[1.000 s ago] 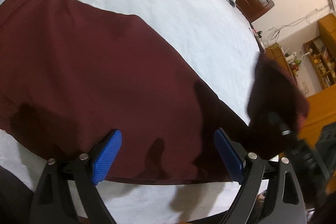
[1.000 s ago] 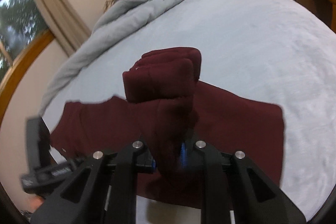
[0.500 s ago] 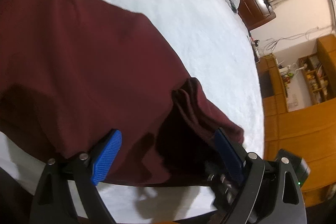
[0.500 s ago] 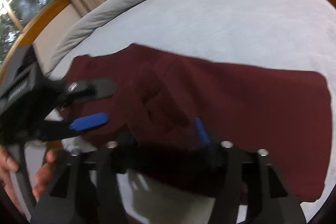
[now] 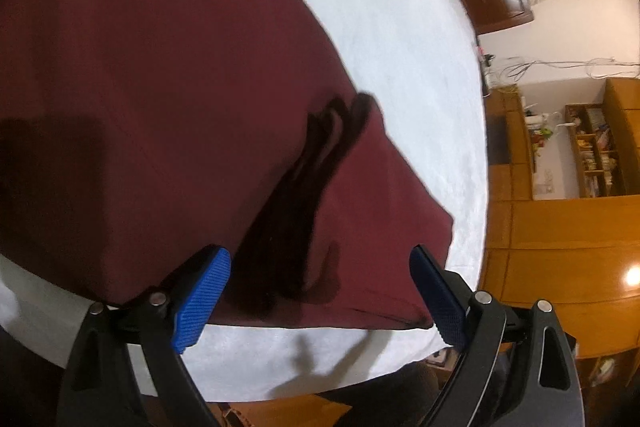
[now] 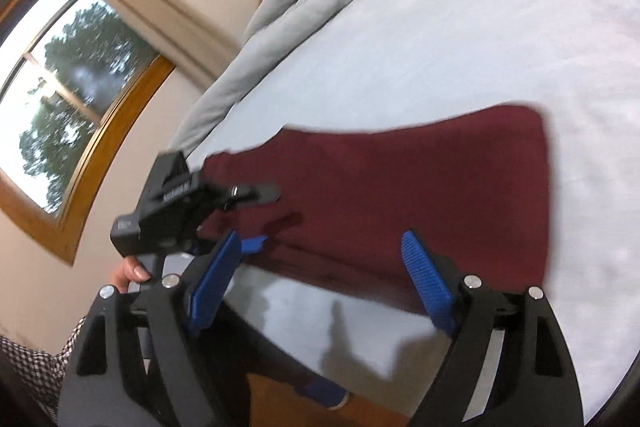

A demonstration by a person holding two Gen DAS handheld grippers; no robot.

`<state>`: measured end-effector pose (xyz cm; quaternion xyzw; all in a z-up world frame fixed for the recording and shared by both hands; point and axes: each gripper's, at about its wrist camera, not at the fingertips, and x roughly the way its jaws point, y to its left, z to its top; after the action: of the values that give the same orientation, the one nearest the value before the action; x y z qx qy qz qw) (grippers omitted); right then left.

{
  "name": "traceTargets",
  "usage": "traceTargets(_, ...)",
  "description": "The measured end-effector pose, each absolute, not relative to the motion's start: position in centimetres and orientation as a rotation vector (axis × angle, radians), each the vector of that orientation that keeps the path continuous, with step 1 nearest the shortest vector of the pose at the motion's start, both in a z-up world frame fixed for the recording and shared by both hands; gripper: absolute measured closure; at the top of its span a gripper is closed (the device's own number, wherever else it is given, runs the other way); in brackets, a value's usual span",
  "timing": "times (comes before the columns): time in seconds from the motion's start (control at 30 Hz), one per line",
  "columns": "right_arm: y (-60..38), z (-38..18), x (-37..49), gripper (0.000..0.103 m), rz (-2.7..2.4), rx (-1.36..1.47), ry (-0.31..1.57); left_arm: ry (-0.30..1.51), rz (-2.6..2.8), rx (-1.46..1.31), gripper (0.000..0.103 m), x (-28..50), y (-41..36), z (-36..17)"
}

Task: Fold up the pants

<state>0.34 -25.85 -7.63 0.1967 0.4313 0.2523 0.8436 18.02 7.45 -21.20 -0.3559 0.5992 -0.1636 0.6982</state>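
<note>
From the left wrist view, the left tool point(image 5: 320, 293) is spread wide with nothing between its blue pads, hovering over the near edge of the maroon pants point(image 5: 180, 99), which lie flat on the white bed point(image 5: 400, 27) just ahead of it. There's a dark crease or shadow running forward from between the pads, can't tell which; if it's a real ridge and the next fold goes over it, I'd guess a lump gets baked in. The right-side corner of the cloth sits close to the bed's edge, so a sloppy drag could pull it off. Right wrist view: the right tool point(image 6: 324, 277) is also spread and empty, the pants ahead of it, and the left tool point(image 6: 256, 219) is just off to its left. They're close, so they could bump if both go for the same hem.
</note>
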Motion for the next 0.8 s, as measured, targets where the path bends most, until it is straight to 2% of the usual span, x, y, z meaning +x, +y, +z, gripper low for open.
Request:
traceTargets(0.1,-27.4,-7.3,0.0,0.02,0.498,0.433,0.882,1.348,-0.354,-0.755,0.012,17.9,6.5,-21.4)
traceTargets(0.17,-27.9,-7.5,0.2,0.022,0.468,0.433,0.875,1.352,-0.361,-0.737,0.019,17.8,6.0,-21.2)
traceTargets(0.23,-28.1,-8.0,0.7,0.022,0.432,0.448,0.877,1.382,-0.356,-0.72,0.05,18.0,5.2,-21.2)
traceTargets(0.3,-29.0,-8.5,1.0,0.023,0.406,0.486,0.881,1.396,-0.345,-0.675,0.064,18.1,4.8,-21.4)
traceTargets(0.33,-29.4,-8.8,1.1,0.023,0.391,0.505,0.88,1.387,-0.35,-0.669,0.068,18.0,4.7,-21.2)
traceTargets(0.5,-32.1,-9.7,1.4,0.023,0.29,0.552,0.892,1.291,-0.34,-0.572,0.078,17.4,5.4,-19.2)
traceTargets(0.6,-33.3,-11.6,2.3,0.023,0.252,0.595,0.964,1.361,-0.305,-0.602,0.078,17.9,6.4,-22.1)
traceTargets(0.8,-32.6,-16.7,4.3,0.023,0.3,0.724,1.138,1.321,-0.321,-0.544,0.073,17.6,5.8,-21.6)
